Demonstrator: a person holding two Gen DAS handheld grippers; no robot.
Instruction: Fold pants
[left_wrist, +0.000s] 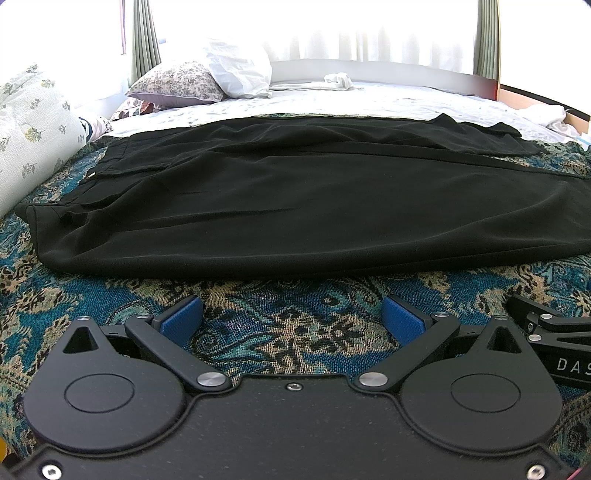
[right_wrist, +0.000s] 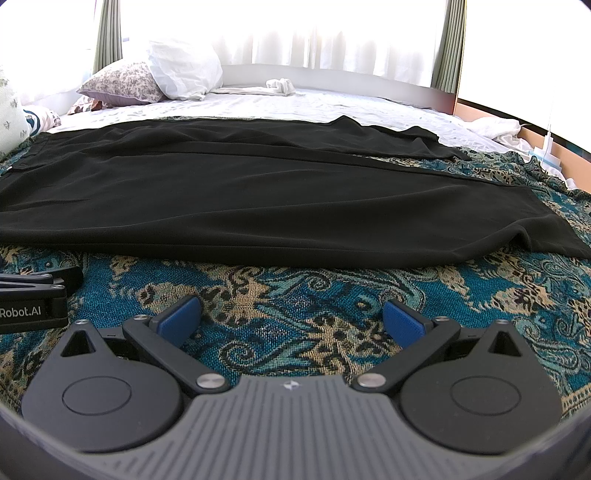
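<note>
Black pants (left_wrist: 295, 199) lie flat across a teal patterned blanket (left_wrist: 288, 328) on a bed, waistband at the left, legs running to the right. In the right wrist view the same pants (right_wrist: 258, 199) end in a hem at the right. My left gripper (left_wrist: 291, 317) rests open on the blanket just short of the pants' near edge, blue pads (left_wrist: 183, 318) wide apart with nothing between them. My right gripper (right_wrist: 291, 321) is open too, empty, a little short of the near leg. Each gripper shows at the other view's edge.
Pillows (left_wrist: 236, 70) and a floral cushion (left_wrist: 173, 83) lie at the far left of the white sheet (left_wrist: 369, 99). A rolled floral quilt (left_wrist: 29, 125) lies at the left edge. A small white cloth (right_wrist: 280, 85) sits by the headboard. Curtains hang behind.
</note>
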